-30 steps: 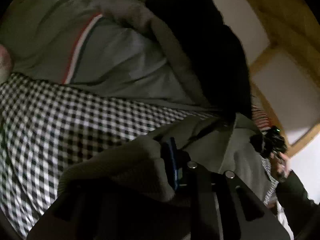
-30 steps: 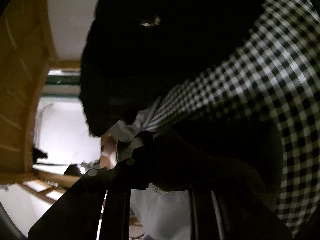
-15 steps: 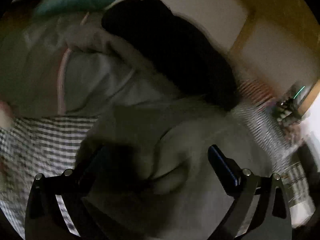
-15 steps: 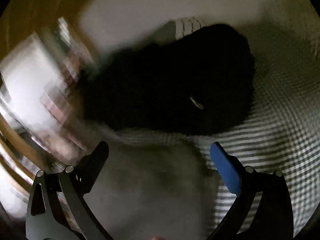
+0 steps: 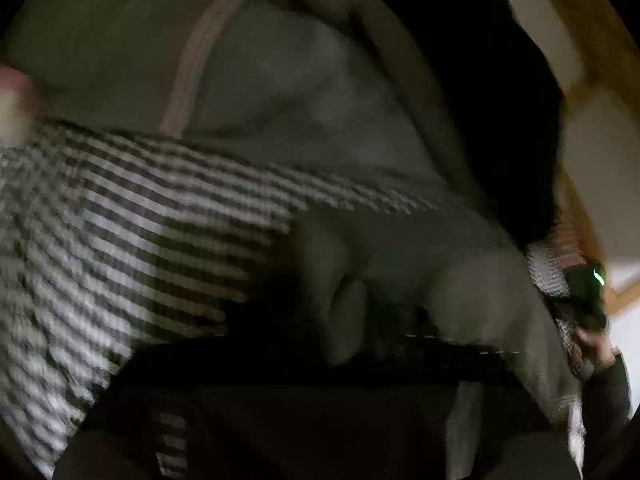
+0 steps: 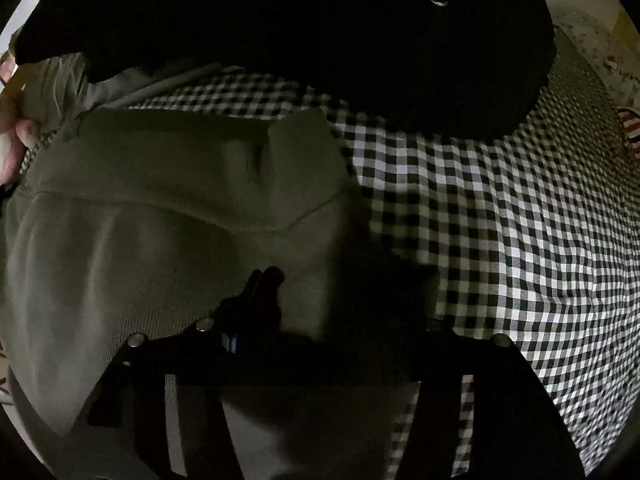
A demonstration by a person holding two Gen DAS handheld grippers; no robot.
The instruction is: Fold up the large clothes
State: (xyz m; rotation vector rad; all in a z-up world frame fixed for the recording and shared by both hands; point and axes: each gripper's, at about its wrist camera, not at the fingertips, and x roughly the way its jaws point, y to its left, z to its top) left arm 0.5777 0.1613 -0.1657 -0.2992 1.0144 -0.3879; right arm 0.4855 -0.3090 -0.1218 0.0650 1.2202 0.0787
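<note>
An olive-grey sweatshirt [image 6: 160,208] lies on a black-and-white checked bedsheet [image 6: 500,220]. In the right wrist view my right gripper [image 6: 266,280] has its fingers pressed together, pinching a fold of the sweatshirt's cloth. In the left wrist view, which is blurred and dark, the same sweatshirt [image 5: 460,280] bunches over my left gripper [image 5: 380,344], whose fingers are lost in shadow under the cloth. The other hand and gripper show at the far right of that view [image 5: 588,320].
A black garment [image 6: 320,40] lies heaped on the bed behind the sweatshirt. A grey duvet with a pink stripe [image 5: 280,92] lies beyond the sheet. A wooden frame and white wall [image 5: 592,128] stand at the right.
Both grippers were open half a second ago over the sweatshirt. Now the right one has shut on a fold of it, and the left has dropped low into the cloth.
</note>
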